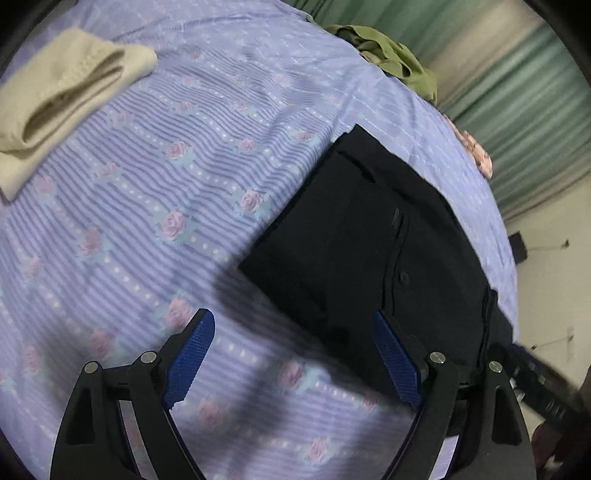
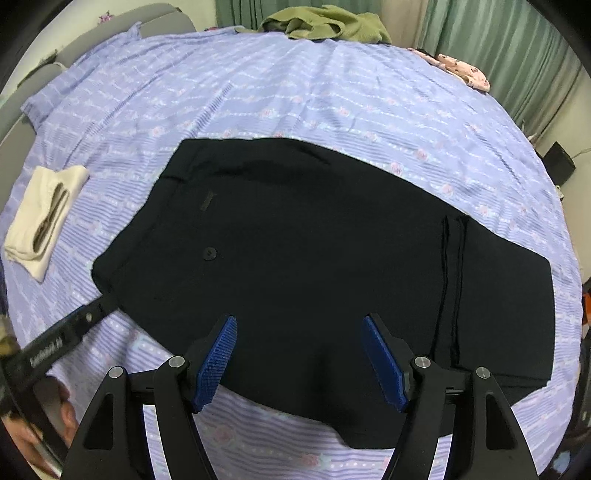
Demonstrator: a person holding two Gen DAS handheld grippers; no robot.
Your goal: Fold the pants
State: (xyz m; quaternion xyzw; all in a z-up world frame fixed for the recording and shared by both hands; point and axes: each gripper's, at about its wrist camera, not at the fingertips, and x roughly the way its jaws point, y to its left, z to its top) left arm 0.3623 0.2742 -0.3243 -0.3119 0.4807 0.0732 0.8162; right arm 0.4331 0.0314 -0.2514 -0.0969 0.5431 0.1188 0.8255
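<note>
I see the black pants (image 2: 295, 243) lying flat on the bed (image 2: 258, 96), filling the middle of the right wrist view, legs already doubled over at the right. Both my left tool (image 1: 291, 354) and right tool (image 2: 299, 354) hang spread apart, gripping nothing. I judge one more fold remains.

A home bedroom: floral bedsheet (image 2: 332, 99), green curtains (image 2: 498, 44), strewn clothes (image 2: 325, 26).
</note>
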